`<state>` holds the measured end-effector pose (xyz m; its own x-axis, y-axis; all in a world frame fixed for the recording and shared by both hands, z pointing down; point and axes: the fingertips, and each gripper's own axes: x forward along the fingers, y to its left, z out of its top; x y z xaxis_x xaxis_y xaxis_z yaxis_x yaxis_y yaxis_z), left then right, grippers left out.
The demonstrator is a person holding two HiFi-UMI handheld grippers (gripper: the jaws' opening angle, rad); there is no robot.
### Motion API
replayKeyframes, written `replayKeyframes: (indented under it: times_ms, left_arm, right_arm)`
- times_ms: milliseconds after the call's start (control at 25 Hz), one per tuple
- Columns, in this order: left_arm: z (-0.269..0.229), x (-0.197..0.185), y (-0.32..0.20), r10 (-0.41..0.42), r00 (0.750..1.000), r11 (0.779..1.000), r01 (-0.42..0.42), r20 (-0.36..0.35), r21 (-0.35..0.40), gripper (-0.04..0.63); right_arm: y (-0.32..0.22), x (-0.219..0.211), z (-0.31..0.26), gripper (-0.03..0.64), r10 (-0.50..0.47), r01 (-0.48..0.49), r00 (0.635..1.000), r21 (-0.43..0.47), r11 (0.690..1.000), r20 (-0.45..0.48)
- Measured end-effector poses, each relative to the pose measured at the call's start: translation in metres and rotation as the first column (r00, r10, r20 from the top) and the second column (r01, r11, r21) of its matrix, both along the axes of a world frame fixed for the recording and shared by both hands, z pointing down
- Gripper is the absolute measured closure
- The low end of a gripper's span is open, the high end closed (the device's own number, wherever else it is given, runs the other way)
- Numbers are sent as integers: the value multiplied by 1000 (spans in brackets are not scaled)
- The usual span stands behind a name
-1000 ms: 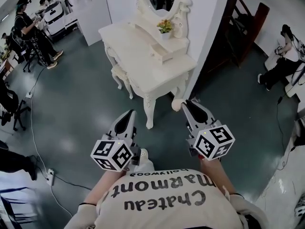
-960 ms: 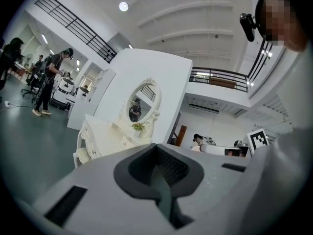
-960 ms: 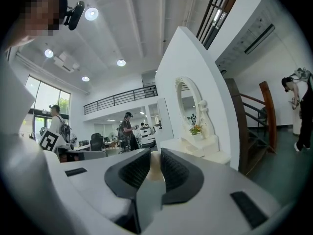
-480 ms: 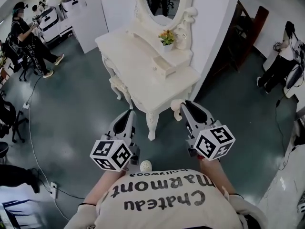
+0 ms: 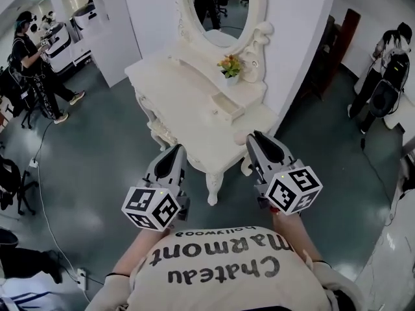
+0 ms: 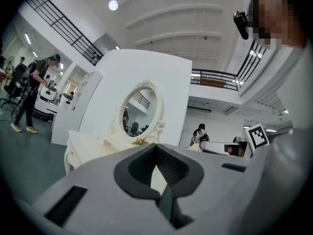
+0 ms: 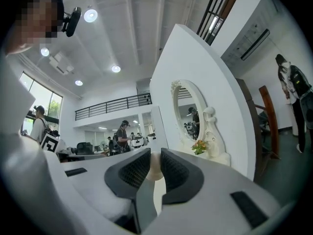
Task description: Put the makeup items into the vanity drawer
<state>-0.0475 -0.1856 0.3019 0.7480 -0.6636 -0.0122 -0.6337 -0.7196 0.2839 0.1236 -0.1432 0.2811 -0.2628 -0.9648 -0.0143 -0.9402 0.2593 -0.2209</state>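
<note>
A white vanity table (image 5: 188, 102) with an oval mirror (image 5: 217, 5) stands ahead. A small drawer box (image 5: 227, 107) and a flower pot (image 5: 230, 67) sit on its top. My right gripper (image 5: 249, 138) points level just short of the table's near right corner. It is shut on a cream, rounded makeup sponge (image 5: 240, 138). In the right gripper view the sponge (image 7: 155, 166) sits between the dark pads of the right gripper (image 7: 155, 155). My left gripper (image 5: 174, 153) hovers near the table's front leg, its jaw tips together and nothing seen in them. The left gripper view shows the left gripper (image 6: 156, 148) the same way.
A white wall panel (image 5: 298, 31) backs the vanity, with dark wooden furniture (image 5: 337, 44) to its right. People work at the far left (image 5: 29, 57) and far right (image 5: 389, 76). A cable (image 5: 39, 193) runs across the grey-green floor (image 5: 97, 167).
Both grippers have moved forward and slightly up toward the vanity. The table now sits closer and lower in the head view. The right gripper still holds the sponge.
</note>
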Motion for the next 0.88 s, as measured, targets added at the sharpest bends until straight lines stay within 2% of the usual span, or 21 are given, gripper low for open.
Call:
replayKeyframes:
  times_ms: [240,360,520,760,880]
  left_arm:
    - [-2,-13,-35,5,1000,999,-5,-4,37,588]
    - [10,-15,-43,5,999,999,-7,43,41,588]
    - [26,-14,-50,30,999,999,-29,41,-18,588]
    - [54,-23,-63,14,1000,994,-13,2,-106,588]
    - [57,-26,-74,-8,1000,994,8,-1,-110,588]
  right_arm:
    - [-30,-9,-2,534,24,-23,1000,23,999,-9]
    - [-39,-14,11,534,25,-25,1000,1,1000,-2]
    - [-49,-15,30,534,22,-20,999,-52,998,29]
    - [-68,-16,53,534,11,-8,999,-103,995,30]
    - [-80,-14,58,534,1,2,1000,-114,993,23]
